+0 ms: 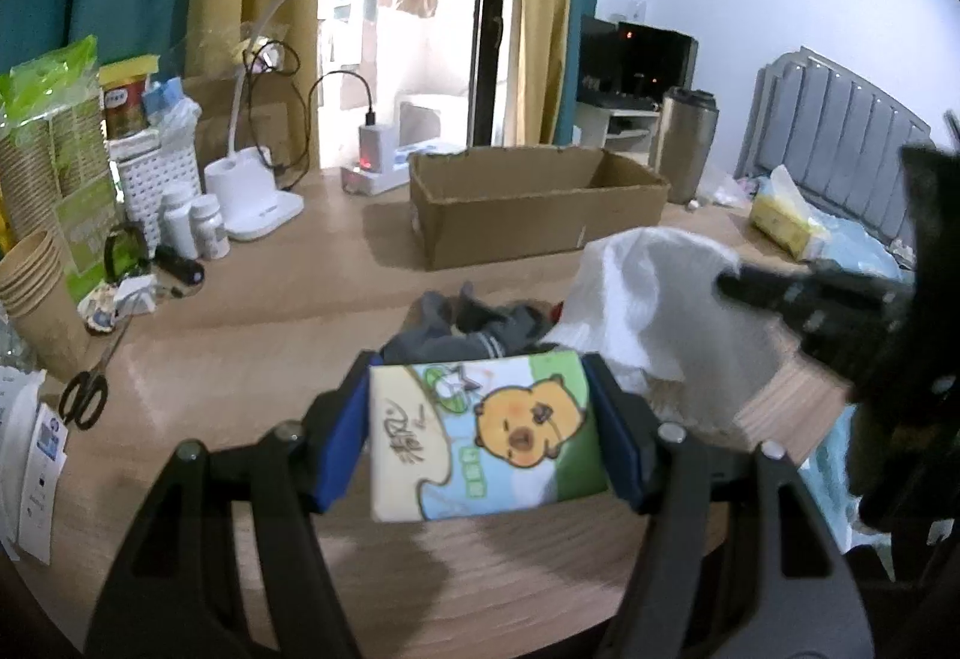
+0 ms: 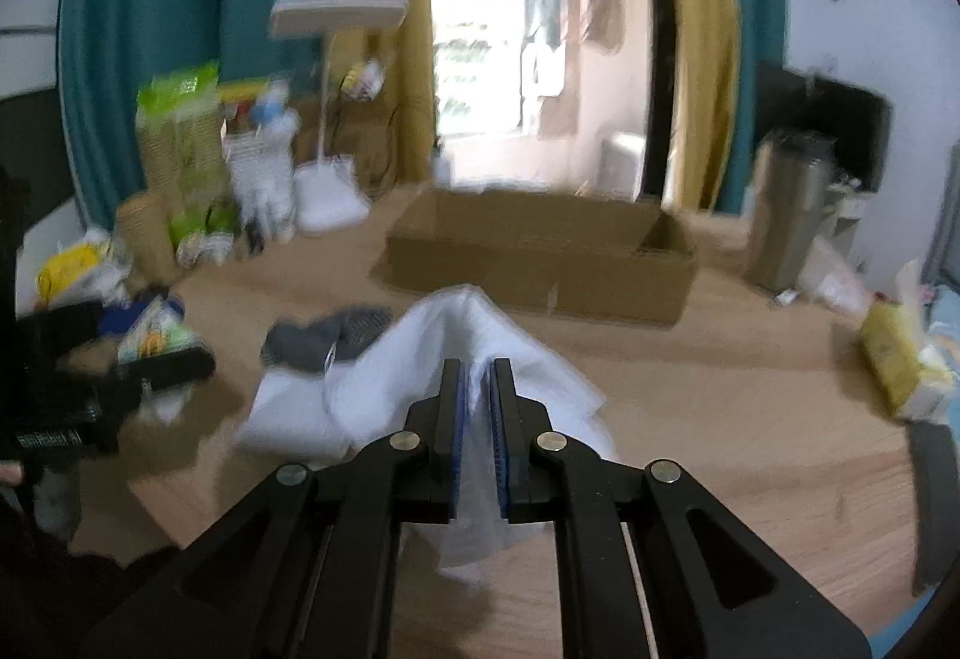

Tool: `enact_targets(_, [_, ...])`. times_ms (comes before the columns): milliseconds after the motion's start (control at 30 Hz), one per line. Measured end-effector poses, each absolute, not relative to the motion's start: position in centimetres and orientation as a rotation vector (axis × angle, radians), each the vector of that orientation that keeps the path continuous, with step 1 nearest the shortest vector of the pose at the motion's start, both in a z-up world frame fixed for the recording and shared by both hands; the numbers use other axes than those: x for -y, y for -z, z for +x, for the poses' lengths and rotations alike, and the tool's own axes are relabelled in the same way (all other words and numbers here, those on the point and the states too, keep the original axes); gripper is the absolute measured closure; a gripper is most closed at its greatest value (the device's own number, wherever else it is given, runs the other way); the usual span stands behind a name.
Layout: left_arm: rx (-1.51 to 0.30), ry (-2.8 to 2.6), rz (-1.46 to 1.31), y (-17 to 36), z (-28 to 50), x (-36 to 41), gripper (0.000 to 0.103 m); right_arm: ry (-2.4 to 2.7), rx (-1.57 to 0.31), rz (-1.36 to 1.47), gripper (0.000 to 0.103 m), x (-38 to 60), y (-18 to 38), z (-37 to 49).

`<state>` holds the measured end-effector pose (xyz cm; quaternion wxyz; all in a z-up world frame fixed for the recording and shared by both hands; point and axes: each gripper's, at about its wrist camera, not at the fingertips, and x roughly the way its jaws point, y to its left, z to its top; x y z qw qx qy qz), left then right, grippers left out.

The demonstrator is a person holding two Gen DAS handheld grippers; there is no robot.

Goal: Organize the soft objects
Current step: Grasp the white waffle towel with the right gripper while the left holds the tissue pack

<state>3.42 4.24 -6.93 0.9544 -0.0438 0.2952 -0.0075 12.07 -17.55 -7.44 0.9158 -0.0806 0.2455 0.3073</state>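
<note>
My left gripper point(image 1: 480, 368) is shut on a small tissue pack point(image 1: 486, 437) printed with a yellow cartoon bear, held above the wooden table point(image 1: 270, 323). My right gripper point(image 2: 477, 368) is shut on a white cloth point(image 2: 456, 347) that hangs lifted off the table. In the left wrist view the white cloth point(image 1: 654, 293) and the right gripper point(image 1: 780, 287) are at the right. Grey socks point(image 1: 474, 323) lie crumpled just beyond the pack. An open cardboard box point(image 1: 528, 215) stands behind them. In the right wrist view the socks point(image 2: 324, 338) lie left of the cloth and the box point(image 2: 540, 263) stands behind it.
A white desk lamp point(image 1: 258, 203), pill bottles point(image 1: 192, 227), stacked paper cups point(image 1: 36, 293) and scissors point(image 1: 90, 389) crowd the table's left side. A steel flask point(image 1: 687, 149) stands right of the box. A yellow tissue pack point(image 1: 786, 224) lies at the far right near a bed.
</note>
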Motion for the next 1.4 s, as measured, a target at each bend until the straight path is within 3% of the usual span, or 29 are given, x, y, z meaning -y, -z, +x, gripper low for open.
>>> enact_targets(33, [-0.598, 0.017, -0.089, 6.9, 3.4, -4.2, 0.035, -0.637, -0.53, -0.185, 0.067, 17.0, 8.0, 12.2])
enact_targets(100, [-0.597, 0.022, -0.09, 6.9, 3.3, -4.2, 0.035, -0.635, -0.557, -0.216, 0.049, 16.2, 8.7, 12.2])
enact_targets(467, [-0.583, 0.045, -0.122, 6.7, 3.2, -4.5, 0.035, -0.56, -0.52, -0.232, 0.048, 16.1, 8.3, 13.9])
enact_targets(500, [-0.581, 0.044, -0.121, 6.6, 3.2, -4.5, 0.035, -0.567, -0.526, -0.234, 0.049, 15.9, 8.4, 14.3])
enact_targets(567, [-0.576, 0.043, -0.12, 6.4, 3.2, -4.6, 0.035, -0.635, -0.554, -0.225, 0.087, 15.3, 8.8, 14.8])
enact_targets(600, [-0.574, 0.041, -0.12, 6.4, 3.3, -4.6, 0.035, -0.645, -0.553, -0.224, 0.098, 15.2, 8.9, 14.8])
enact_targets(1400, [-0.481, 0.057, -0.083, 2.4, 6.5, -4.5, 0.035, -0.67, -0.304, -0.122, 0.098, 20.3, 0.1, 15.4])
